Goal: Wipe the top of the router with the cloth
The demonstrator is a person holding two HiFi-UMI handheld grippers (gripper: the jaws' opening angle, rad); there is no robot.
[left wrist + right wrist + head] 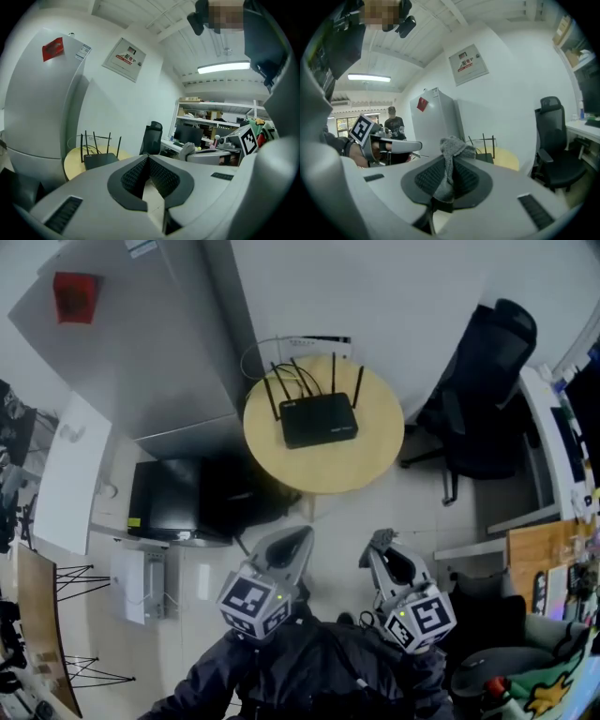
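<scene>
A black router (319, 418) with several upright antennas lies on the round wooden table (375, 460); the left gripper view also shows the router (99, 159), small and far off. My right gripper (380, 542) is shut on a grey cloth (449, 164), whose tuft sticks out past the jaw tips (382, 537). My left gripper (302, 535) is shut with nothing between its jaws. Both grippers are held near my body, well short of the table.
A black office chair (483, 381) stands right of the table. A white fridge (141, 352) and a dark cabinet (178, 498) are to the left. A desk (548, 427) with clutter runs along the right edge. A person (395, 124) stands in the distance.
</scene>
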